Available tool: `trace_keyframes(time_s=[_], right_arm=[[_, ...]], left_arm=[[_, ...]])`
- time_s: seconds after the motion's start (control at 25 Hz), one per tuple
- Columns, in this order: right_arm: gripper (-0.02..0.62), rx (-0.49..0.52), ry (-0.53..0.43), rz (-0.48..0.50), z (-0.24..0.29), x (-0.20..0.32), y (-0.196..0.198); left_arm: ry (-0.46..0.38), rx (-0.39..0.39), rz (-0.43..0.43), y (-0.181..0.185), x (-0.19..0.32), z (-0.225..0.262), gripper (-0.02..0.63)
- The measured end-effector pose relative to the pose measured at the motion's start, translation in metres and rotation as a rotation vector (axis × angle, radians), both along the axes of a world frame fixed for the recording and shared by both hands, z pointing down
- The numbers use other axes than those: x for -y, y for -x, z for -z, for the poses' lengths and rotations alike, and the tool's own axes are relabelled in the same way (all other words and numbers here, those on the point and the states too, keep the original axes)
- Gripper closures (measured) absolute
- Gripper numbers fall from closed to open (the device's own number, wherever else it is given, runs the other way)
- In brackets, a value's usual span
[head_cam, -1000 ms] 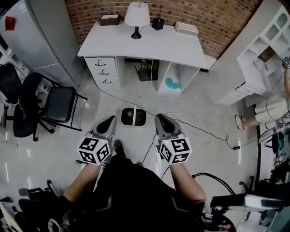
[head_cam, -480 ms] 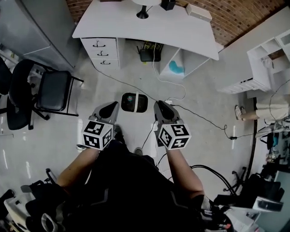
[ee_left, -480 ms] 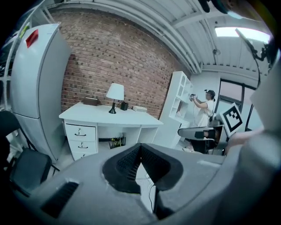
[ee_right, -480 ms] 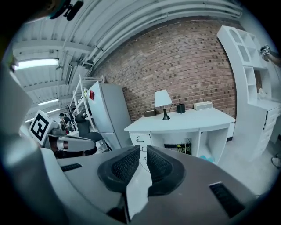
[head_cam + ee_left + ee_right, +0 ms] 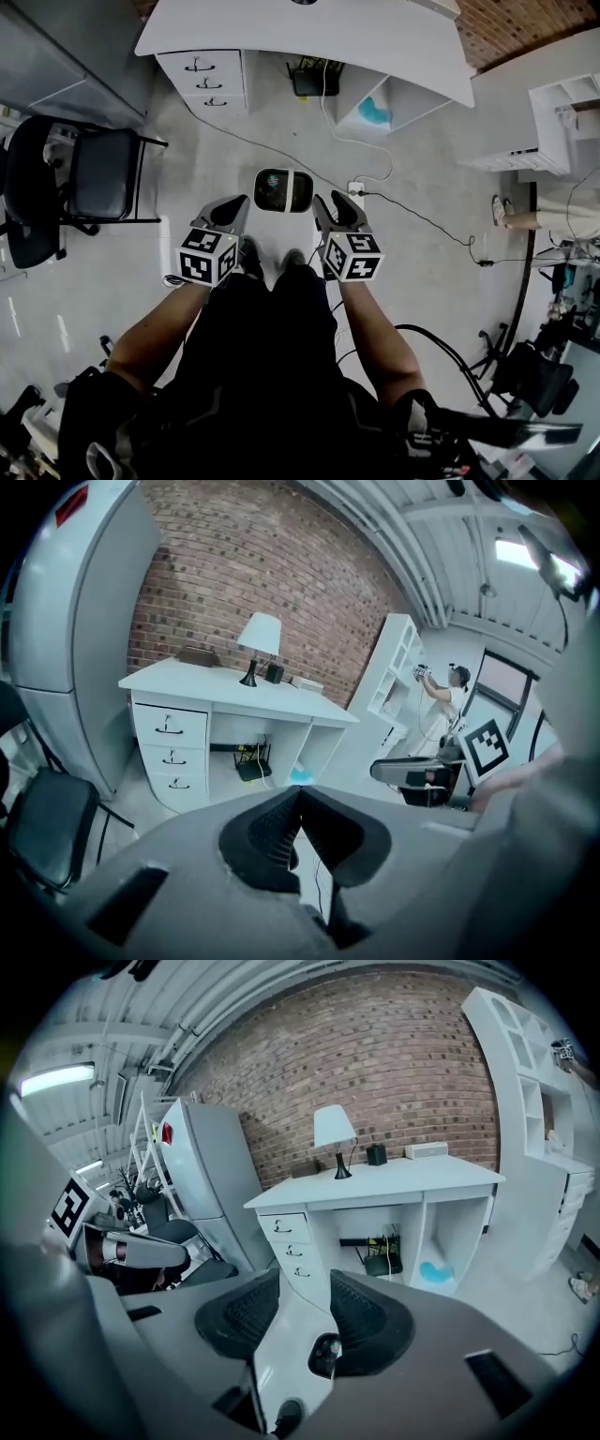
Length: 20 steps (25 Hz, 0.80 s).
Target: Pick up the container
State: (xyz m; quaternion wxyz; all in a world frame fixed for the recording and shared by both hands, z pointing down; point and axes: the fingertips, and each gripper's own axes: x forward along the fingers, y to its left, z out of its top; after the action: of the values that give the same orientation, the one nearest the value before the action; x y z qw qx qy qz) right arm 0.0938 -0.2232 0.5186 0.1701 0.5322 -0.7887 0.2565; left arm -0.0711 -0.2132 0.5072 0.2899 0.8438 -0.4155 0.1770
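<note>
The container (image 5: 283, 190) is a small white bin with a dark open top, standing on the pale floor in front of the desk. In the head view both grippers hang just short of it, one at each near corner. My left gripper (image 5: 234, 204) reaches toward its left side, and in the left gripper view its jaws (image 5: 300, 794) meet at the tips, shut on nothing. My right gripper (image 5: 331, 202) reaches toward its right side. Its jaws (image 5: 305, 1283) have just been opening and stand apart, with floor and part of the container (image 5: 323, 1356) showing low in the gap.
A white desk (image 5: 281, 37) with drawers (image 5: 202, 80) stands beyond the container. A black chair (image 5: 94, 178) is at the left. A power strip (image 5: 356, 190) and cables (image 5: 412, 220) lie on the floor to the right. White shelving (image 5: 553, 122) is at far right.
Both grippers have sunk toward the floor and closed in on the container, which now lies between their tips. The right jaws have opened; the left stay shut.
</note>
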Motion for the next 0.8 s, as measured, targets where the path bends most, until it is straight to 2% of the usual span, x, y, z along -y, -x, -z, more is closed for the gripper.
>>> trace_keyframes(time_s=[0.2,0.32,0.48,0.6,0.68,0.8], right_arm=[[0.451,0.007,0.110,0.019,-0.066,0.012,-0.003],[0.449,-0.025,0.181,0.052,-0.110,0.018,-0.006],[0.437,-0.050,0.268,0.105,-0.163,0.028,-0.005],[0.434,-0.061,0.319,0.138,-0.201,0.034,-0.005],[0.433,-0.074,0.370,0.136,-0.232,0.032,-0.009],[0.428,-0.076,0.443,0.123,-0.274,0.032,-0.013]], left_arm=[[0.098,0.032,0.060,0.004,0.013,-0.064,0.598],[0.168,0.040,0.096,0.005,0.018,-0.105,0.598],[0.221,0.059,0.129,0.005,0.028,-0.146,0.598],[0.284,0.052,0.189,0.004,0.030,-0.182,0.598],[0.340,0.034,0.238,0.002,0.028,-0.209,0.598],[0.378,0.040,0.288,0.002,0.031,-0.245,0.598]])
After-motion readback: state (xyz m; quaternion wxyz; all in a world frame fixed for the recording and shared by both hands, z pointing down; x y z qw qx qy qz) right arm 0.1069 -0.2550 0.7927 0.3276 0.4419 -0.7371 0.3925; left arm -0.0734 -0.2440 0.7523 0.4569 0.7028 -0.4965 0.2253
